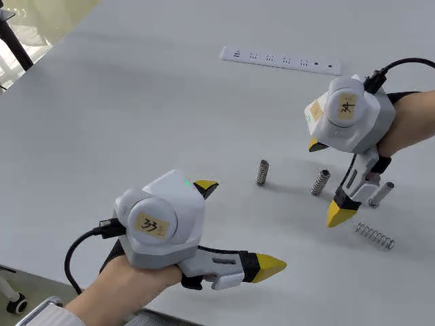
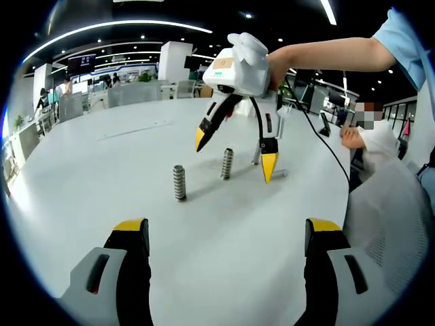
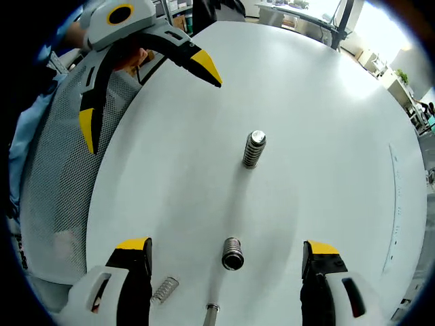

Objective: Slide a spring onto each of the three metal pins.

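The left gripper (image 1: 239, 225) is a rounded pale grey housing with black jaws tipped in yellow points. Its round cap bears a tan sticker (image 1: 151, 226) with handwriting, and a small green light (image 1: 187, 182) sits on top. The right gripper (image 1: 326, 180) matches, with its own label (image 1: 347, 106). A black cable (image 1: 80, 248) plugs into the left housing, another lead (image 1: 402, 64) into the right. The right arm wears a short light blue sleeve (image 2: 411, 39).

An open-plan office: beyond the broad white table (image 2: 81, 204) stand rows of partitioned desks (image 2: 132, 92) and a seated person (image 2: 380, 146), long ceiling light strips (image 2: 122, 26) glow above it, and a power strip (image 1: 280, 60) lies on it.
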A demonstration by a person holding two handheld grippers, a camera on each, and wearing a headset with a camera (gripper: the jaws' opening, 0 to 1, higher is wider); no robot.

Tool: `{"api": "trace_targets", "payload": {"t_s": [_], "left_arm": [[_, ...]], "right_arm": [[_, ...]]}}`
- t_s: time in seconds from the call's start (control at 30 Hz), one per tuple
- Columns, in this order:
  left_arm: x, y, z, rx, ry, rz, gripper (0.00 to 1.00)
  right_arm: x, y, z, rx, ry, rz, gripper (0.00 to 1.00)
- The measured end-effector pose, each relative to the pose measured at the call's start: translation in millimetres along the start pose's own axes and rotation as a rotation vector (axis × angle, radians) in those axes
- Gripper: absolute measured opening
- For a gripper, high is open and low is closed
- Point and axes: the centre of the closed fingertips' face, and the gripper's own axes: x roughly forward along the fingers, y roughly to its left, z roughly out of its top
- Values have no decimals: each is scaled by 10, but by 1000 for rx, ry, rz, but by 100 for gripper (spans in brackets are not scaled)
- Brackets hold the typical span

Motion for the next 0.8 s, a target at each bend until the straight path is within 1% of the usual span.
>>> {"api": "trace_targets", "payload": {"t_s": [0.1, 0.2, 0.3, 0.53, 0.6, 0.67, 0.8], "left_arm": [[-2, 11, 2, 2, 1, 3, 94], [-6, 29, 5, 2, -1, 8, 94], [-12, 49, 7, -1, -2, 13, 94], [-35, 67, 7, 7, 5, 16, 94], [-41, 64, 12, 11, 8, 14, 94], [-43, 67, 16, 18, 11, 13, 94], [-47, 77, 41, 27, 13, 13, 94]], "right_arm": [[-14, -22, 7, 8, -15, -19, 99], [-27, -17, -4, 21, -17, -22, 99], [-39, -19, -7, 22, -29, -31, 99], [-88, 16, -49, 56, -59, -43, 99], [-116, 24, -48, 68, -87, -51, 99], [-148, 27, -47, 106, -121, -58, 99], [-209, 29, -92, 118, -150, -84, 99]]}}
